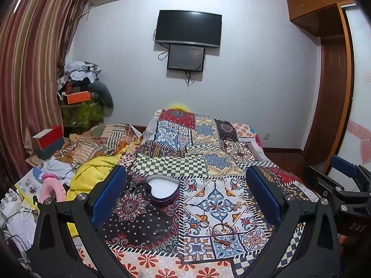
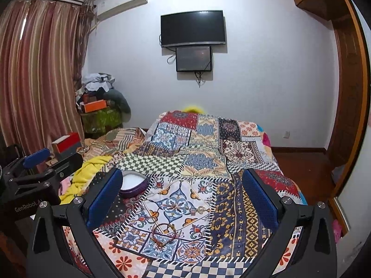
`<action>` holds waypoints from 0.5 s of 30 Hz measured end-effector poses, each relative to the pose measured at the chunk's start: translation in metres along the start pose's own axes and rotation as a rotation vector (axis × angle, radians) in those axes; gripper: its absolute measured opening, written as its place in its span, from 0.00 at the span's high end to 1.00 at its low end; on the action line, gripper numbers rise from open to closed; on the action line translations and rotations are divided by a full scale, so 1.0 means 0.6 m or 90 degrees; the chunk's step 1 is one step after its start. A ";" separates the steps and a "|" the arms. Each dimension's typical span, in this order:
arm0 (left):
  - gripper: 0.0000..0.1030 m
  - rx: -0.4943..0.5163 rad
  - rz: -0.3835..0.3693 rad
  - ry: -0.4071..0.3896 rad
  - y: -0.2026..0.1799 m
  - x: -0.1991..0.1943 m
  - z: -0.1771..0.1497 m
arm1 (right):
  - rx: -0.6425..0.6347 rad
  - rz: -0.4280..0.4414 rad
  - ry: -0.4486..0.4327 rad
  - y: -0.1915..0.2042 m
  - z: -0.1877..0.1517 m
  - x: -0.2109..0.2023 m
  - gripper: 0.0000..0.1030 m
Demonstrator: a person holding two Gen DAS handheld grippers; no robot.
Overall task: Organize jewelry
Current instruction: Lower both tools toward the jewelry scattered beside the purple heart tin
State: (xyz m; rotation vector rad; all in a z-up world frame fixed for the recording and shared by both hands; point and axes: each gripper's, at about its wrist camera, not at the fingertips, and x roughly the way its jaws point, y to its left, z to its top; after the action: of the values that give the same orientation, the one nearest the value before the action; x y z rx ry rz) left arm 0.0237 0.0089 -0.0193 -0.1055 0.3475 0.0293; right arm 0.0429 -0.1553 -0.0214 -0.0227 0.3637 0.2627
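Observation:
A thin reddish-gold bracelet (image 1: 223,232) (image 2: 164,234) lies flat on the patchwork bedspread (image 1: 197,153) (image 2: 231,208). A dark purple heart-shaped box (image 1: 163,191) (image 2: 133,185) with a white lining stands open farther back on the bed. My left gripper (image 1: 185,192) hangs open above the cloth, with the box between its blue pads and the bracelet low at the right. Over the bracelet my right gripper (image 2: 183,193) stands open too, and its left pad hides part of the box. Each gripper shows at the other view's edge.
A yellow blanket (image 1: 92,173) and rumpled striped bedding (image 1: 97,143) lie left of the spread. A red and white box (image 1: 48,139), papers and a pink thing (image 1: 52,190) clutter the left side. Wooden wardrobe (image 2: 347,92) and bare floor (image 2: 301,162) are at the right.

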 end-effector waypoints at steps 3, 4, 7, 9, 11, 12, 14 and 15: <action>0.00 -0.003 0.003 0.022 0.006 0.023 -0.007 | -0.001 -0.001 0.022 -0.004 -0.010 0.021 0.01; 0.00 -0.004 0.006 0.033 0.007 0.034 -0.010 | -0.002 -0.002 0.032 -0.006 -0.014 0.030 0.01; 0.00 -0.009 0.015 0.064 0.015 0.064 -0.022 | -0.006 -0.003 0.064 -0.011 -0.029 0.061 0.01; 0.00 -0.015 0.022 0.085 0.023 0.084 -0.031 | -0.008 0.001 0.091 -0.014 -0.039 0.080 0.01; 0.00 -0.020 0.030 0.106 0.034 0.103 -0.042 | -0.012 0.007 0.122 -0.017 -0.051 0.103 0.01; 0.00 -0.021 0.035 0.118 0.039 0.113 -0.048 | -0.018 0.012 0.145 -0.019 -0.061 0.120 0.01; 0.00 -0.024 0.042 0.144 0.048 0.131 -0.059 | -0.027 0.017 0.174 -0.022 -0.074 0.141 0.01; 0.00 -0.026 0.043 0.161 0.054 0.143 -0.066 | -0.035 0.021 0.196 -0.021 -0.083 0.156 0.01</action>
State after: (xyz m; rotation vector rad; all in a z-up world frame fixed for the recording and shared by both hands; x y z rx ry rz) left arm 0.0892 0.0380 -0.0885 -0.1377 0.6033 0.0899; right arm 0.1130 -0.1478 -0.1013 -0.1125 0.6629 0.3021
